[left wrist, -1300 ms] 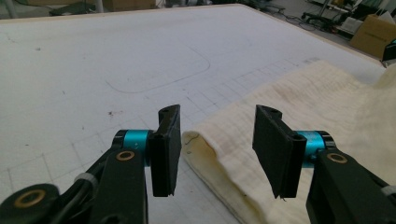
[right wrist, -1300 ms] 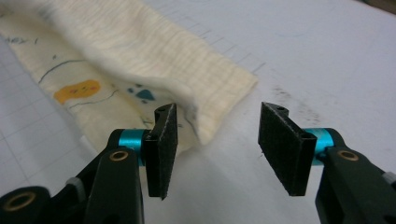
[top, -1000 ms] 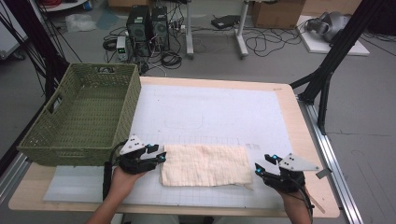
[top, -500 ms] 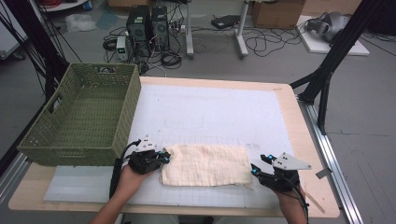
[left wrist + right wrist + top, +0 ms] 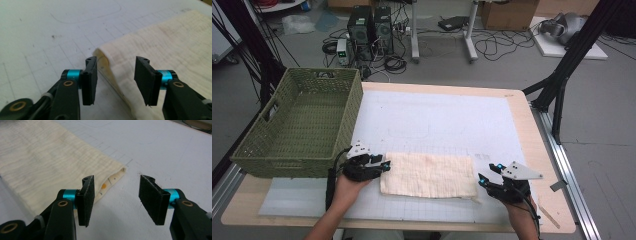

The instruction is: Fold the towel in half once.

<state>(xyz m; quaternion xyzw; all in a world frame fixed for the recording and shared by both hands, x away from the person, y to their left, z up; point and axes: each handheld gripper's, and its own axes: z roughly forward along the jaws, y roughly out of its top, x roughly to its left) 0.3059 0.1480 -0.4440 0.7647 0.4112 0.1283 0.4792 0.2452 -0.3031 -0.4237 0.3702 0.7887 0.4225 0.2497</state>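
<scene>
A cream towel (image 5: 428, 175), folded into a long strip, lies flat on the white gridded mat (image 5: 437, 120) near the table's front edge. My left gripper (image 5: 384, 166) sits at the towel's left end, open. In the left gripper view the towel's folded edge (image 5: 110, 65) lies between the two jaws (image 5: 116, 77) without being pinched. My right gripper (image 5: 482, 181) is at the towel's right end, also open. In the right gripper view its gap (image 5: 116, 197) is over bare mat, and the towel's corner (image 5: 112, 176) lies just beyond its left jaw.
A green woven basket (image 5: 267, 150) stands empty at the table's left, close behind my left gripper. The wooden table edge (image 5: 532, 130) runs along the right. Computers, cables and stand legs are on the floor beyond the table.
My left gripper has moved right, up to the towel's left end. My right gripper has edged left toward the right end. The towel has not moved.
</scene>
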